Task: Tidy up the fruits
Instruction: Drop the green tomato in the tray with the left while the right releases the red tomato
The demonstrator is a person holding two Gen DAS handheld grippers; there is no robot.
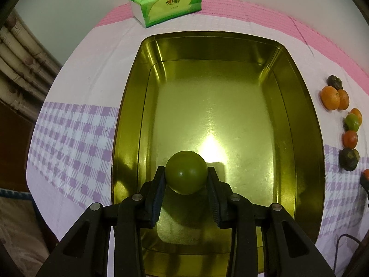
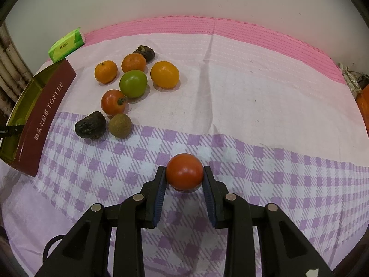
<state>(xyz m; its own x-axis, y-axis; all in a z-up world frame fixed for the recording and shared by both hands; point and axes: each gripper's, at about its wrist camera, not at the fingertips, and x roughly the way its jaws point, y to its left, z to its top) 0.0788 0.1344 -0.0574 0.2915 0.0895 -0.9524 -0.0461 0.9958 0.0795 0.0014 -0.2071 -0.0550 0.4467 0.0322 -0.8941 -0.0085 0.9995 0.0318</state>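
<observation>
Your left gripper point(image 1: 186, 173): both fingers clamped on a green fruit point(image 1: 186, 172), held over the near end of the gold tin point(image 1: 299, 120). Tin interior: bare metal with a bright glare spot. Behind the tin: green tissue pack point(image 1: 166, 4). To your right of the tin, on the checked cloth point(image 1: 73, 133): a row of loose fruits point(image 1: 341, 120), orange, green and dark.

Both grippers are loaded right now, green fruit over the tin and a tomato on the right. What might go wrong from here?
The round green fruit may roll across the bare gold tin once the left gripper lets go. The red tomato in the right gripper is pinched only at its sides and could slip.
</observation>
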